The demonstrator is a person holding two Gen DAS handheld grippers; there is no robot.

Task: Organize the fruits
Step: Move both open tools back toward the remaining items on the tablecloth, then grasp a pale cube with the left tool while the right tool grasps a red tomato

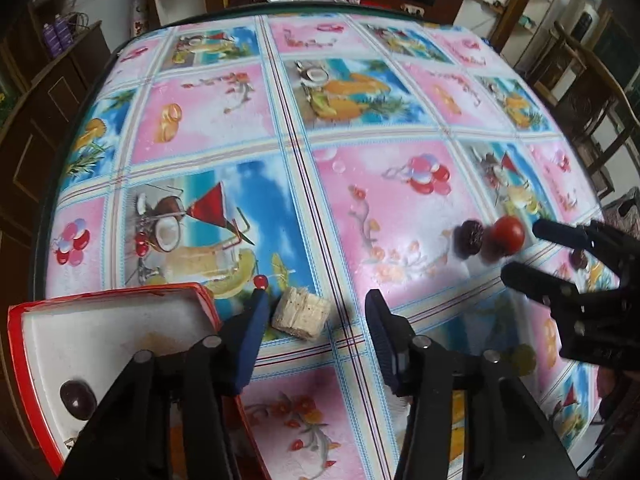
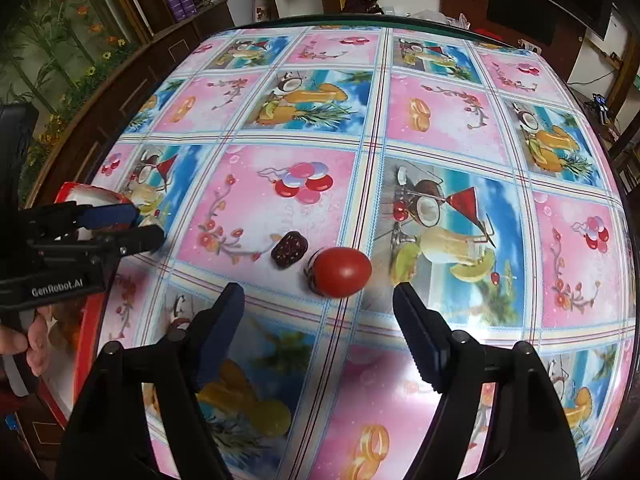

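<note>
Holding one dark, glossy fruit (image 1: 78,400), a red-rimmed white tray (image 1: 120,308) lies at the worktop's (image 1: 360,128) edge. A pale fibrous chunk (image 1: 302,316) sits between the left tool's (image 1: 316,312) parted jaws, untouched. Smooth tomato (image 2: 342,272) and wrinkled date (image 2: 289,250) lie ahead of the open right tool (image 2: 318,300), which is tilted downward.
</note>
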